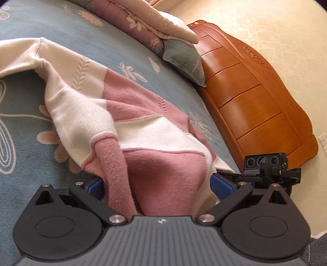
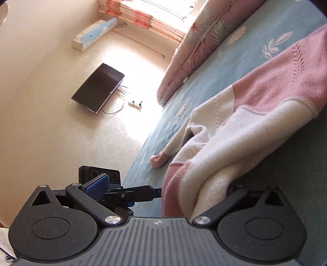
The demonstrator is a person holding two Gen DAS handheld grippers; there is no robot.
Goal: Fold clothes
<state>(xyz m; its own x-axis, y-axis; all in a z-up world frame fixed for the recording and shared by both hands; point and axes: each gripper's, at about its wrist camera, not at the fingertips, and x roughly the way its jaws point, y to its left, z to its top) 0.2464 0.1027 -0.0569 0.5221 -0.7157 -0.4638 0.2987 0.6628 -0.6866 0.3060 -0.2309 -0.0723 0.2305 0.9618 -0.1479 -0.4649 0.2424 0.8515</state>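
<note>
A pink and cream knitted sweater (image 1: 143, 114) lies rumpled on the blue floral bedsheet (image 1: 122, 47). One end of it rises into my left gripper (image 1: 158, 186), whose blue pads (image 1: 221, 186) stand wide apart with a thick bunch of fabric between them. In the right wrist view, a cream fold of the sweater (image 2: 235, 143) drapes over the right finger of my right gripper (image 2: 163, 190). Its left pad (image 2: 96, 186) is bare and far from the cloth, so the jaws are open. The two grippers sit close together at the bed's edge.
A wooden headboard (image 1: 251, 98) and a grey-green pillow (image 1: 184, 57) with a folded quilt (image 1: 130, 18) border the bed. The right wrist view shows a wall with a dark screen (image 2: 98, 90), a power strip (image 2: 134, 103) and curtains (image 2: 143, 16).
</note>
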